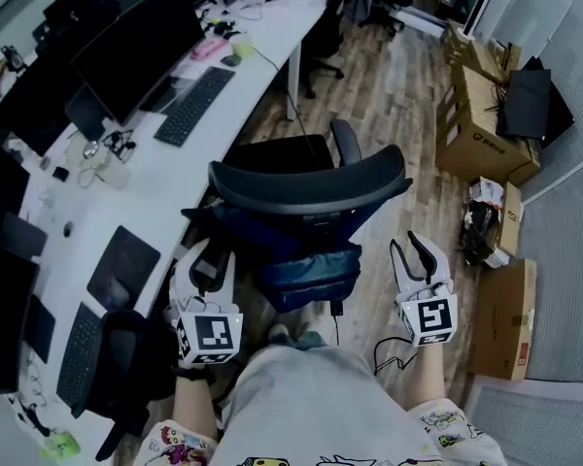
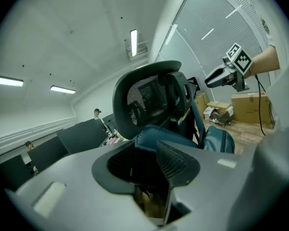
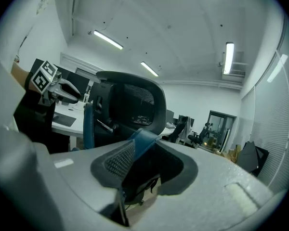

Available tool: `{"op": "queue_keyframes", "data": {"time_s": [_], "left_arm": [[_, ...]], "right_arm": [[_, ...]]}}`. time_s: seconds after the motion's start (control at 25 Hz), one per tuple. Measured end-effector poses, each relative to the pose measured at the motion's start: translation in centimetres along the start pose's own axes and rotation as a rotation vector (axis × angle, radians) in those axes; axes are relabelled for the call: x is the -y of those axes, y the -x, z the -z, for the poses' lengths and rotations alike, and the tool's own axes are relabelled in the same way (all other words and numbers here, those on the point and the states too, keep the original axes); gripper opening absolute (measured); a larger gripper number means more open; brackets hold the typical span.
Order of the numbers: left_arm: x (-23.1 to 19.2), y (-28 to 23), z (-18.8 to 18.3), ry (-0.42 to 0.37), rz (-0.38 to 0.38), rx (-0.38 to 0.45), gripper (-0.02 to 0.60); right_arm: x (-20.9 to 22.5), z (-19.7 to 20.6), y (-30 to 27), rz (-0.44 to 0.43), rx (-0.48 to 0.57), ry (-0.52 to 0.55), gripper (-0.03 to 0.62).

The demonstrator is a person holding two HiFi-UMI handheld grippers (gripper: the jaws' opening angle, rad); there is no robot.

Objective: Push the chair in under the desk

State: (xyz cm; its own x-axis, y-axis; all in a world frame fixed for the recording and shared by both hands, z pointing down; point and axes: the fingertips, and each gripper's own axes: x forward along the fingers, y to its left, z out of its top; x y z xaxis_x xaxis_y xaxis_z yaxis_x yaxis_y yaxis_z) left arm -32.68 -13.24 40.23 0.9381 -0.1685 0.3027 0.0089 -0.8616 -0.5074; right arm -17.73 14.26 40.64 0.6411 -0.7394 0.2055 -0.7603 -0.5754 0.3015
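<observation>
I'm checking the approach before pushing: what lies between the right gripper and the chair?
Only bare wood floor lies between the right gripper and the chair, as the head view shows.

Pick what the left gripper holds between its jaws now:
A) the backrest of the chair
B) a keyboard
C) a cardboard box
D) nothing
D: in the left gripper view the left gripper has its jaws apart with nothing between them, and the chair stands beyond them, not gripped.
</observation>
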Motion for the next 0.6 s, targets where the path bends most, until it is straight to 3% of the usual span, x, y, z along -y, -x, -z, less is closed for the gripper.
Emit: {"op": "queue_keyframes", "data": {"time_s": [0.6], "left_arm": [[-1.9,-3.2,1.8,-0.205,-0.008,-0.131,0.255]], "right_arm": [[1.8,0.6,-4.7,-0.119,-0.053,0.248,0.214]]}}
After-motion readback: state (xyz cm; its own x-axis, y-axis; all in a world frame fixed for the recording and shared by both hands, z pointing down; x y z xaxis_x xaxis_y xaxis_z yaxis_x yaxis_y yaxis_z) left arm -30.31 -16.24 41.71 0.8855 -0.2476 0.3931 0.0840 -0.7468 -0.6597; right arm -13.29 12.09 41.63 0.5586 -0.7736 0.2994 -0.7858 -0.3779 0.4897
